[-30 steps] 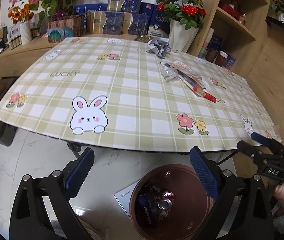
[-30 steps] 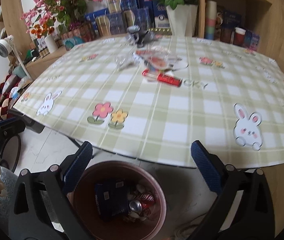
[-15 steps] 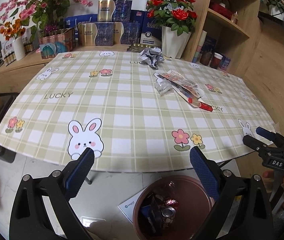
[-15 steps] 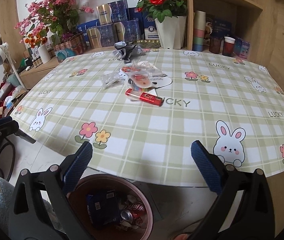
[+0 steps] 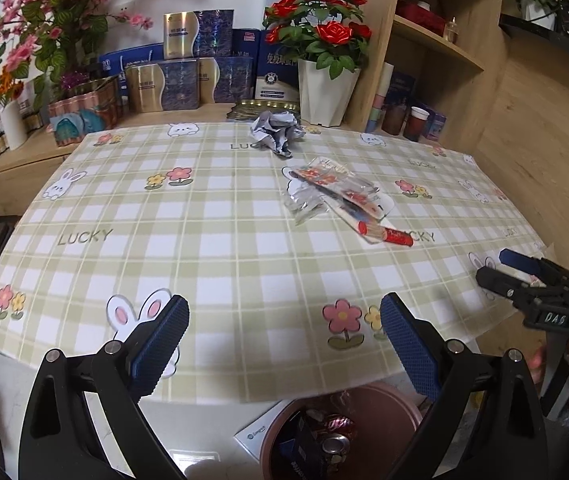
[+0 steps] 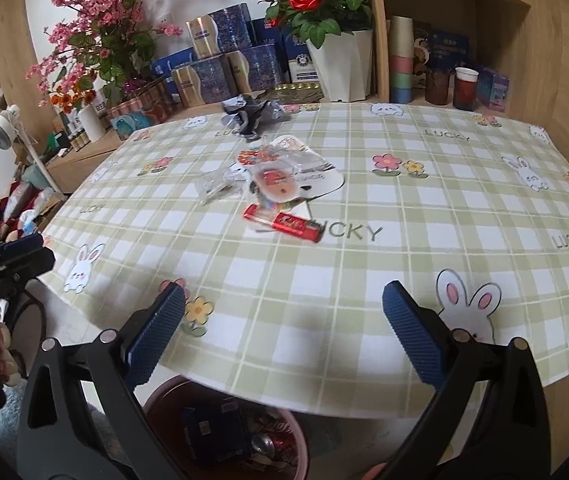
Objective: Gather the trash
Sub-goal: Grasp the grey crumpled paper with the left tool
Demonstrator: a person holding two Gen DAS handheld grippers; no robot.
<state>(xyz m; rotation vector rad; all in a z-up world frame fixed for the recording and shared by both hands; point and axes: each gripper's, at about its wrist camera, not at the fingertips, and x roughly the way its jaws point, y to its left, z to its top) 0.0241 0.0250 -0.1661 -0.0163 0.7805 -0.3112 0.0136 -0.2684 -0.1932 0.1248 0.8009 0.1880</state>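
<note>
Trash lies on the checked tablecloth (image 5: 204, 248): a red wrapper (image 5: 388, 235) (image 6: 282, 222), clear plastic packaging (image 5: 332, 184) (image 6: 284, 168) and a crumpled grey paper ball (image 5: 276, 132) (image 6: 250, 114). A brown bin (image 5: 364, 404) (image 6: 296, 440) holding a can and other rubbish stands on the floor under the table's near edge. My left gripper (image 5: 284, 344) is open above the near edge, nothing between its fingers. My right gripper (image 6: 284, 332) is open too, also empty, well short of the red wrapper.
A white pot of red roses (image 5: 326, 92), boxes (image 5: 196, 80) and pink flowers (image 5: 44, 20) line the far side. Wooden shelves with cups (image 6: 464, 88) stand at the right. A white card (image 5: 256, 432) lies on the floor beside the bin.
Both grippers have risen and moved forward from over the bin to above the table's near edge. The trash on the table now looks closer. Both stay open.
</note>
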